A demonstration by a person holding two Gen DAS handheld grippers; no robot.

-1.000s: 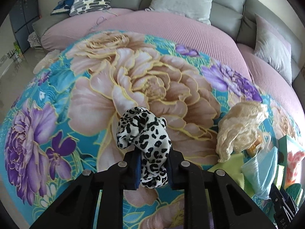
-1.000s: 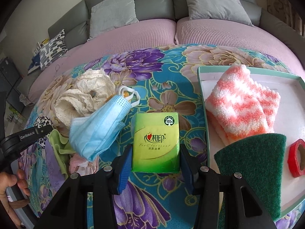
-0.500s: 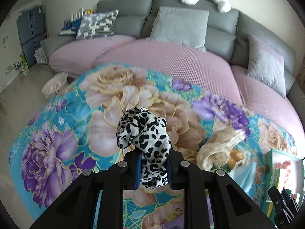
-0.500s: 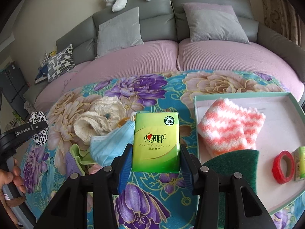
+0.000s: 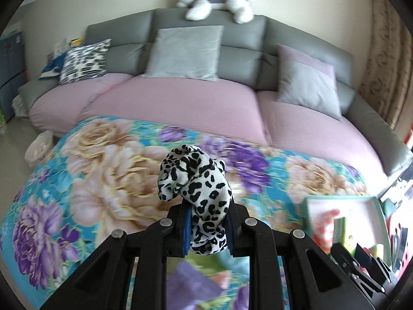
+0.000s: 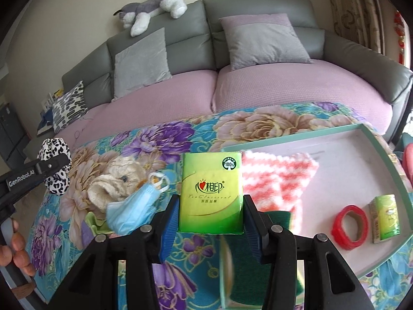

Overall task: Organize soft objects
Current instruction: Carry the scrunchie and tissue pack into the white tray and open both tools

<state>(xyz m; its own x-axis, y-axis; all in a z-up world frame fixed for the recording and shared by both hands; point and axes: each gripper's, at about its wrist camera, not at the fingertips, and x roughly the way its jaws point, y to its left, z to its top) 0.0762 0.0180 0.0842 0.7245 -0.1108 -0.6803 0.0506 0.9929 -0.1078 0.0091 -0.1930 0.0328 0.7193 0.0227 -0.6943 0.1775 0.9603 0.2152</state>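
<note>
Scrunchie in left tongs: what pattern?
Black-and-white leopard spots on the scrunchie; clearest in left wrist view.

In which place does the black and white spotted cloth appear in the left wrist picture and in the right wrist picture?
Left wrist view: the spotted cloth is at centre, clamped in the left gripper.
Right wrist view: the same cloth is at the far left edge, again in that gripper, above the floral blanket.
Shared landmark: the plush dog on top of the sofa back.

Floral cloth [image 6: 165,139] is covering the table w/ a tray [image 6: 291,142], blue mask [image 6: 134,208], cream lace bundle [image 6: 113,180] & green cloth [image 6: 94,222] lying on it.
</note>
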